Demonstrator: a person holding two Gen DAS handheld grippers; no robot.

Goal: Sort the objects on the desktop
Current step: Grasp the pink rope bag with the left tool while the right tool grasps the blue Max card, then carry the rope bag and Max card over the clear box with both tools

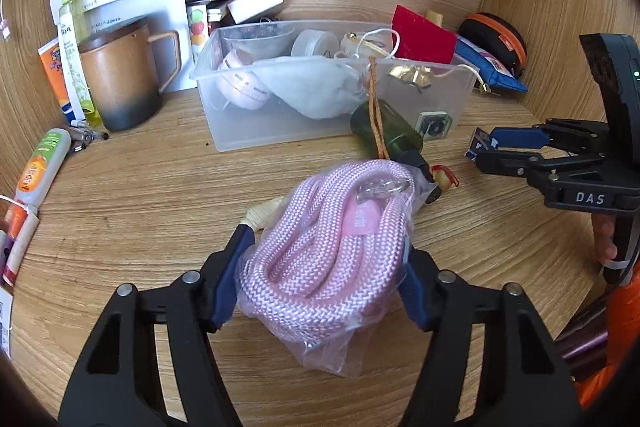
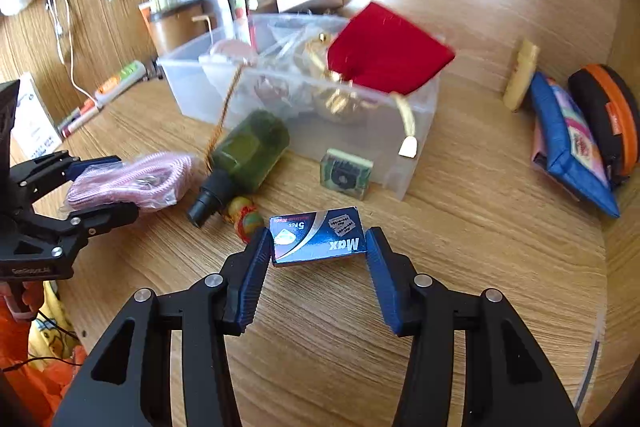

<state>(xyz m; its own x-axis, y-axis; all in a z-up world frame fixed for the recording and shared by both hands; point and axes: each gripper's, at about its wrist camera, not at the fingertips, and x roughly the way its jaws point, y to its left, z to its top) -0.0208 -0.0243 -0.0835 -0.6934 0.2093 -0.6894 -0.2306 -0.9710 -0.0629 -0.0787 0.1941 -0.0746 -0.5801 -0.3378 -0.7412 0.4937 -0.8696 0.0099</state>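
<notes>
You see pink rope (image 1: 320, 247), coiled, in clear plastic bag, flat on desk. Small dark-blue blade box (image 2: 318, 235), "Max" print upside down, flat on desk. Clear plastic bin (image 1: 224, 99) behind them, already holding mixed items.

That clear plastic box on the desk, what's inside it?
Inside the clear plastic box show a pink round case, a white cloth bag, a round white lid, gold trinkets and a red pouch. Whatever lies beneath them is covered.
</notes>
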